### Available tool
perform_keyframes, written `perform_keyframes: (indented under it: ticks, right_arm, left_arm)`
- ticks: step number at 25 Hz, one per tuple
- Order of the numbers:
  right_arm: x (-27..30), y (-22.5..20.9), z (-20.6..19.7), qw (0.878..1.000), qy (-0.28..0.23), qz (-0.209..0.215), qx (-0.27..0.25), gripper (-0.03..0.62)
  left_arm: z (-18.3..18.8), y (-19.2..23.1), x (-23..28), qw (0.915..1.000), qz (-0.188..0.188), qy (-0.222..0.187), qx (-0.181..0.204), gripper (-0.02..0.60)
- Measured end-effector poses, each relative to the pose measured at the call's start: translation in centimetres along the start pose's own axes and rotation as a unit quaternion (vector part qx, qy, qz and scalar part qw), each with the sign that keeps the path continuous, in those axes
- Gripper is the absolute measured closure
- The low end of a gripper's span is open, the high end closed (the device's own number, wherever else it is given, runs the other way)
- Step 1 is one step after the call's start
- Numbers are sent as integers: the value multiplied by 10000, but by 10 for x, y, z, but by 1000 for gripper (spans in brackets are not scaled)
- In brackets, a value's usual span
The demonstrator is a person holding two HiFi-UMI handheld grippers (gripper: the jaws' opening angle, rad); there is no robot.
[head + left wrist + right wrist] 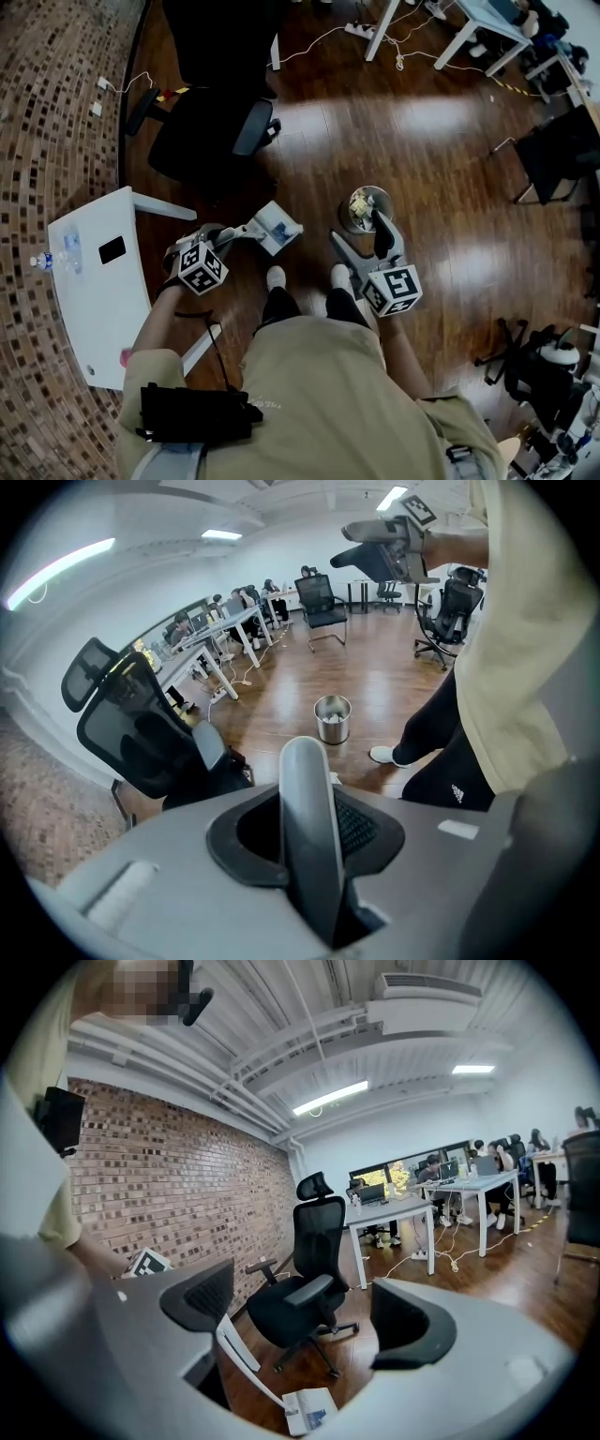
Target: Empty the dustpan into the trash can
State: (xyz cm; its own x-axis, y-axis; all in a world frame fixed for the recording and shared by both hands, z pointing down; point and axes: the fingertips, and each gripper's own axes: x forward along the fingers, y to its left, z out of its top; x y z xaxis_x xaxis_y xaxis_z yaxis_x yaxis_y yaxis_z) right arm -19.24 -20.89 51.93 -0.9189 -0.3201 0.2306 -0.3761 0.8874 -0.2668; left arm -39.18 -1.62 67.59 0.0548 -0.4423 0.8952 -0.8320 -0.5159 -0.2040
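Note:
My left gripper (223,238) is shut on the grey handle (312,836) of a dustpan. Its pan (277,228) hangs over the wooden floor, in front of the person's feet. In the right gripper view the pan (309,1410) shows some paper on it, and its white handle (239,1358) runs up to the left. A round metal trash can (364,208) with crumpled trash inside stands on the floor to the right of the pan, also seen as the trash can (332,719). My right gripper (364,242) hovers just in front of the can, open with nothing between its jaws.
A black office chair (211,122) stands beyond the dustpan. A white desk (98,281) with a water bottle (47,261) is at the left. The person's shoes (276,277) are below the pan. Cables and more desks and chairs (562,150) lie at the back and right.

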Motion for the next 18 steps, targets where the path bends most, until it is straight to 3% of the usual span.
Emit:
perform_keyframes:
  ticks: [7,18]
  right_arm:
    - [-10,-11,7,9999,-126,-46,83,132]
    - [-44,-42,22,9979,-445,-410,238,132]
  left_arm:
    - [29,15,-59,10000,71,-50,-5,495]
    - [119,30,-157,9971,116,-344,673,494]
